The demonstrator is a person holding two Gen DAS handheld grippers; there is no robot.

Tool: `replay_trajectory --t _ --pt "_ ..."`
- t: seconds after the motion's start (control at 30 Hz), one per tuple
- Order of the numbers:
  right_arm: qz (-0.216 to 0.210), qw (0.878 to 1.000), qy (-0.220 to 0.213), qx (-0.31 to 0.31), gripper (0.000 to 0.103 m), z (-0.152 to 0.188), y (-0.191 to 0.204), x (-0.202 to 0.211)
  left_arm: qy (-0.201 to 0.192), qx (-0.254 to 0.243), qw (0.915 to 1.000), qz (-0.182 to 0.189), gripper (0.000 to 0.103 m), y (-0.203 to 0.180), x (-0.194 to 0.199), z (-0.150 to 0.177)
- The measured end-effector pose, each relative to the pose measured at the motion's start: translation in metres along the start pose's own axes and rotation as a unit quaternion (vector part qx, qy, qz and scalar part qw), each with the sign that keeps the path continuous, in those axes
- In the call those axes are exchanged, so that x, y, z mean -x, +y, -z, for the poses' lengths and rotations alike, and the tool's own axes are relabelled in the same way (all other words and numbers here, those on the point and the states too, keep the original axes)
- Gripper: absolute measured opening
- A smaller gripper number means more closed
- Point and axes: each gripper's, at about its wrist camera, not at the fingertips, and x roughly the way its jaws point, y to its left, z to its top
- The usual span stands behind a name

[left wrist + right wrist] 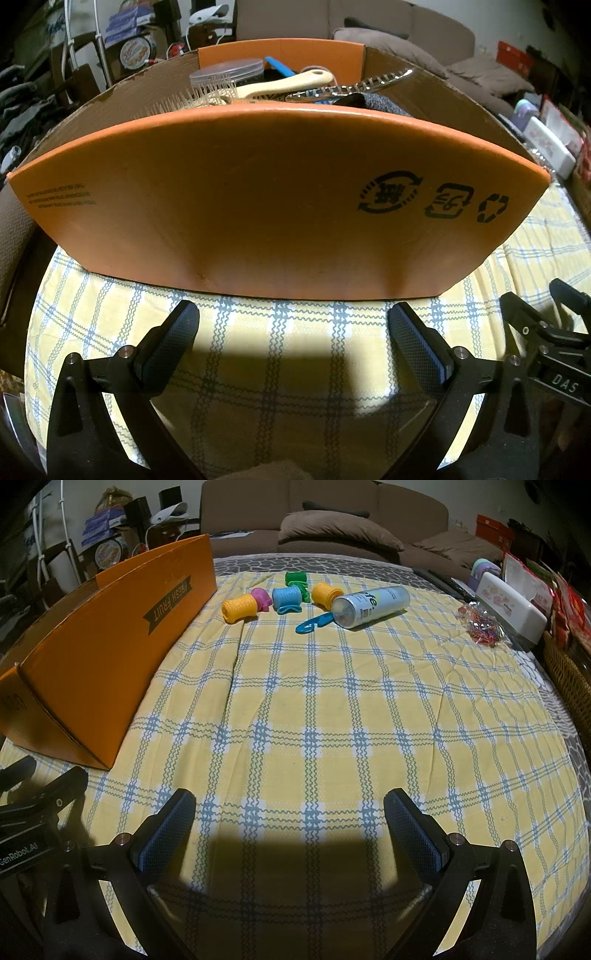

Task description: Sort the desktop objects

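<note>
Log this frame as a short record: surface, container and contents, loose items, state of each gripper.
surface: yellow plaid cloth
container: orange box, open top, on the cloth's left side
in box: wooden brush, clear tub, metal comb, dark cloth
loose items: hair rollers, can on its side, blue hook, rubber bands
left gripper: open, empty, facing the box
right gripper: open, empty, short of the loose items

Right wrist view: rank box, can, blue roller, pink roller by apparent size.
1. Box, though nearest the camera
2. Can
3. Blue roller
4. Pink roller, partly hidden by a yellow roller, so unsure
</note>
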Motion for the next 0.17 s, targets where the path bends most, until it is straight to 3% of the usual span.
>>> replay_trajectory --t 0.17 --pt "0.0 1.0 0.0 0.0 0.103 0.0 -0.0001 0.0 0.0 -0.001 1.0 -0.001 0.103 0.0019 -0.0007 -0.0019"
